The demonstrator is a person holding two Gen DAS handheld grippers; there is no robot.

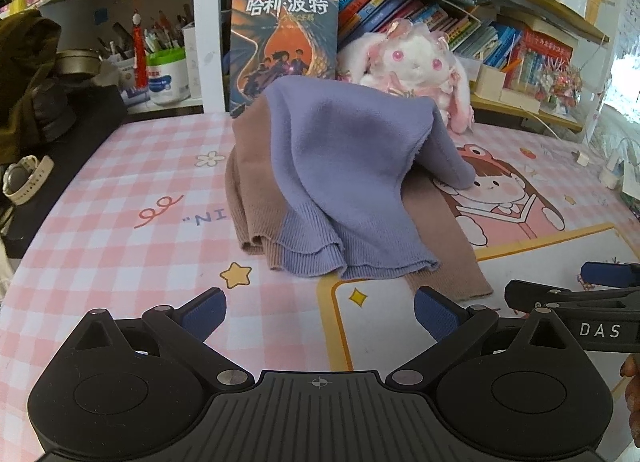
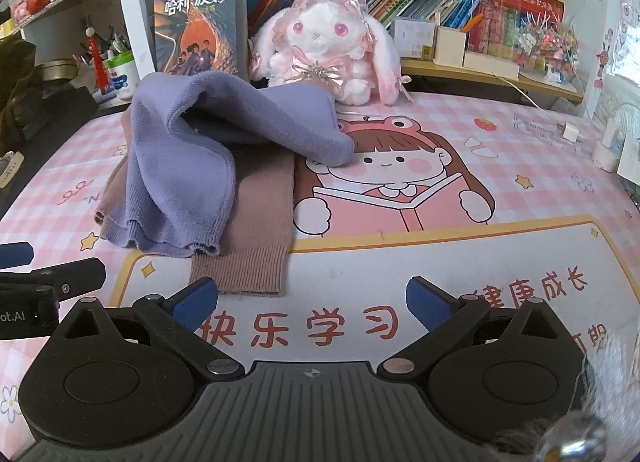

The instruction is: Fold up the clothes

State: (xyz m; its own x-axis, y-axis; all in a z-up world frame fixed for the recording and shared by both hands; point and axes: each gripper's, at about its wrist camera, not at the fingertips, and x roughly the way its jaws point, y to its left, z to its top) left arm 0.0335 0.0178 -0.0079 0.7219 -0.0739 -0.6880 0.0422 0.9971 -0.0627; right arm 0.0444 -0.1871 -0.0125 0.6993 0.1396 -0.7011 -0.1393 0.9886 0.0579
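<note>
Left fingers point(image 1: 318, 312): nearest to me, spread wide, nothing between the blue pads, hovering over the bench mat point(image 1: 120, 189) just short of the knit hems.
Right fingers point(image 2: 312, 304): also spread wide and empty, over the white panel of the mat, near the brown hem.
Clothes position: purple knit point(image 1: 344, 165) lies rumpled and humped on top of the brown knit point(image 1: 444, 246), mid-bench, in front of the upright book point(image 1: 284, 37) and the plush rabbit point(image 1: 416, 61).
Fold state: neither piece lies in a flat, squared fold; I read the pile as bunched. Whether it is a dropped heap or a half-made fold, I cannot settle from this.
Risk 1: pinching at the purple ribbed hem may catch both layers, or the brown one beneath, so both garments lift together.
Risk 2: purple knit looks soft and stretchy; I judge a one-sided pull would drag and skew it rather than flatten it.
Risk 3: hump stands close to the book and the rabbit; a lift or sweep toward the back could knock either over.
Risk 4: both rigs sit close side by side; reaching for the same hem could bump them together.
Count, garments: 2 (1 purple, 1 brown).
Count, grippers: 2.
Count, plush rabbits: 1.
Count, upright front-facing books: 1; shelf books behind too many and too blurred to count.
</note>
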